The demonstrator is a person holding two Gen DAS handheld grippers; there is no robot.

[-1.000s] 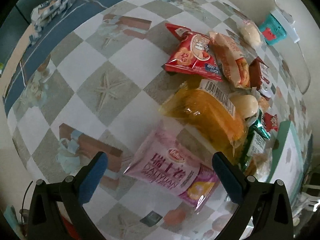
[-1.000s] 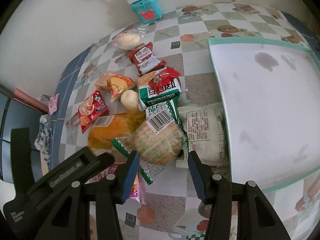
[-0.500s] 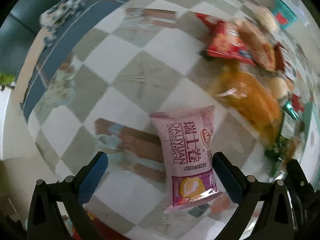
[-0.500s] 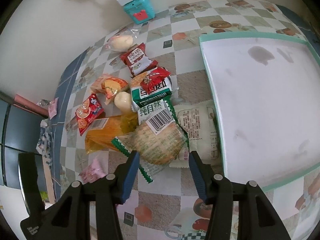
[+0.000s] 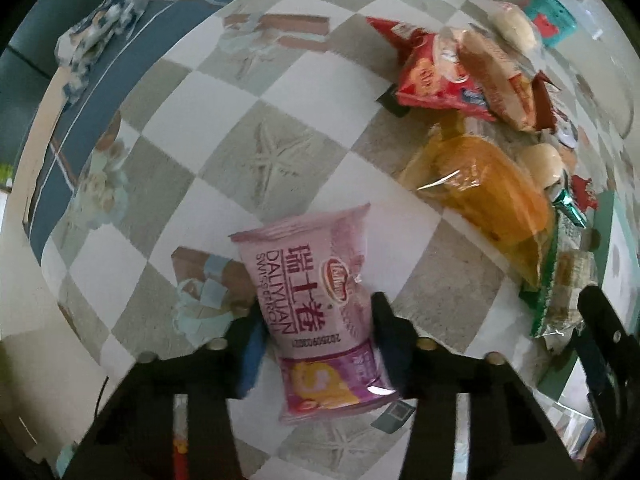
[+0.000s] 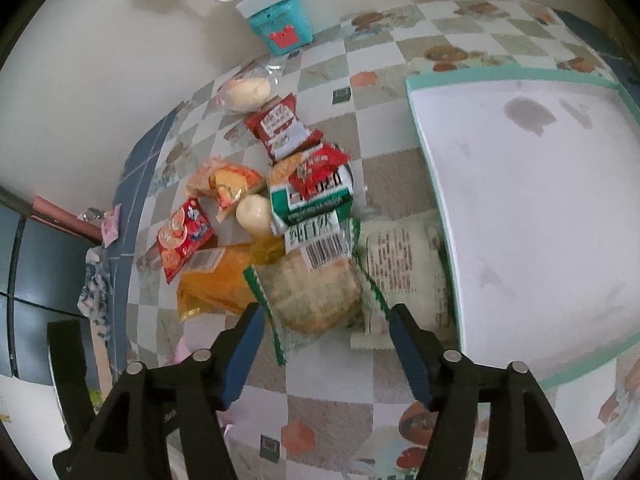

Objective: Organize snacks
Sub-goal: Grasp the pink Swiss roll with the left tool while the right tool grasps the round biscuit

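Left wrist view: your left hand-held gripper (image 5: 316,330) points down at the bench (image 5: 192,92), a checked cloth with starfish prints. Its jaws are closing around a pink plastic-film Swiss roll packet (image 5: 316,300), which lies flat between them, lengthwise along the view. The fingers sit against the packet's two long sides at about mid-length; whether they press yet, I cannot tell for certain. Judgement: the packet is light, air-puffed and soft, its film slippery, and the cake inside crushes easily. Take it across the filled middle, as you are placed now, not on the flat crimped ends, and close only until the film stops sliding. The remaining snacks lie apart at upper right, among them a red crinkled foil snack bag (image 5: 436,76) and an orange clear-film bread pack (image 5: 484,188).

Right wrist view: your right hand-held gripper (image 6: 326,346) has its jaws opening, with nothing clamped. Just ahead of the tips lies a round flatbread in a green-edged clear wrapper (image 6: 316,296), at the near end of the snack heap. Judgement: it is light, somewhat stiff, and liable to crack if pinched hard; grip it across the body, not the loose wrapper frill. To the right lies a white tray with a teal rim (image 6: 432,152), holding nothing.
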